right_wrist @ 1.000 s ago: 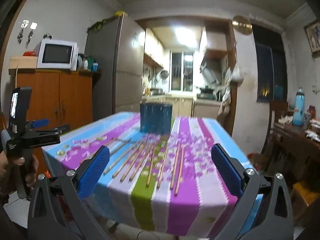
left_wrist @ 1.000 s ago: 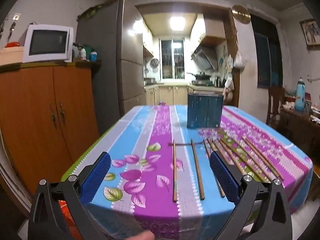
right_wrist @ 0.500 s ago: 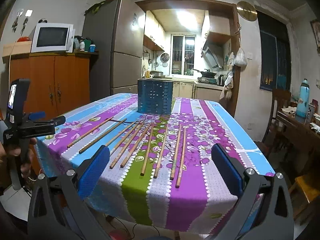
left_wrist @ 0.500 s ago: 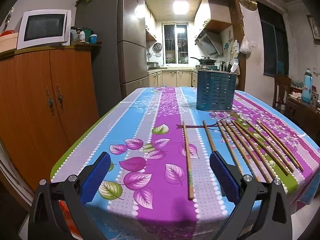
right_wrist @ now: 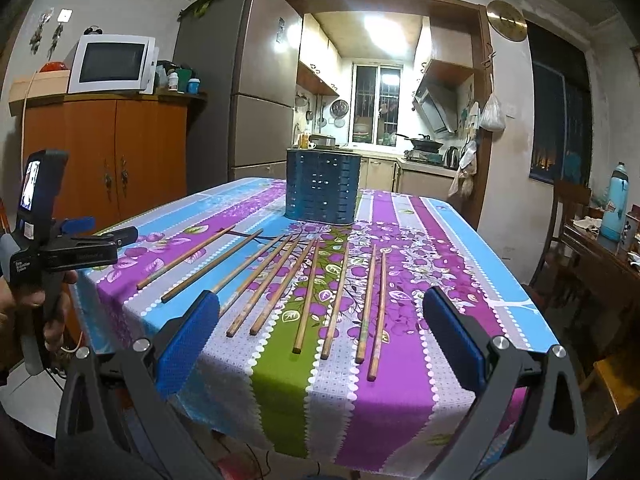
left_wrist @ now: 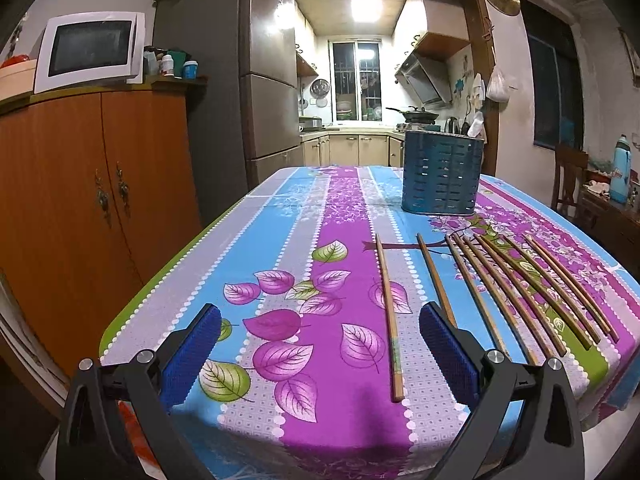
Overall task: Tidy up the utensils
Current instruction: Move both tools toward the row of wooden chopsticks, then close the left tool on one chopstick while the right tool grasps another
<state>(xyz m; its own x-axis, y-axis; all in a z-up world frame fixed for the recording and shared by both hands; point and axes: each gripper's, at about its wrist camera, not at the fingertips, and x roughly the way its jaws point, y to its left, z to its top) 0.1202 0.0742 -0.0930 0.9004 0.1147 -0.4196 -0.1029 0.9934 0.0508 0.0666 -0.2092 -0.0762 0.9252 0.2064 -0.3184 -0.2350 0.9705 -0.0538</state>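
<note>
A floral cloth (left_wrist: 280, 264) is covering the table, with a cabinet (left_wrist: 92, 184) and fridge (left_wrist: 224, 92) standing off to the left claw's left and the kitchen opening beyond. The left claw (left_wrist: 320, 352) is hovering wide open and empty over the near edge, one chopstick (left_wrist: 389, 316) lying between its pads, the blue holder (left_wrist: 440, 172) standing ahead to its right. The right claw (right_wrist: 320, 340) is hanging wide open and empty too, chopsticks (right_wrist: 308, 292) fanning out ahead between its pads, bare cloth stretching to its right.

Left gripper (left_wrist: 320, 354): black angular arms, blue textured pads (left_wrist: 448, 354), silver screws (left_wrist: 495, 356); right gripper (right_wrist: 320, 344) identical; bare-skinned hand (right_wrist: 48, 312) grips the left unit's grey handle, below its small lit screen (right_wrist: 31, 185).
</note>
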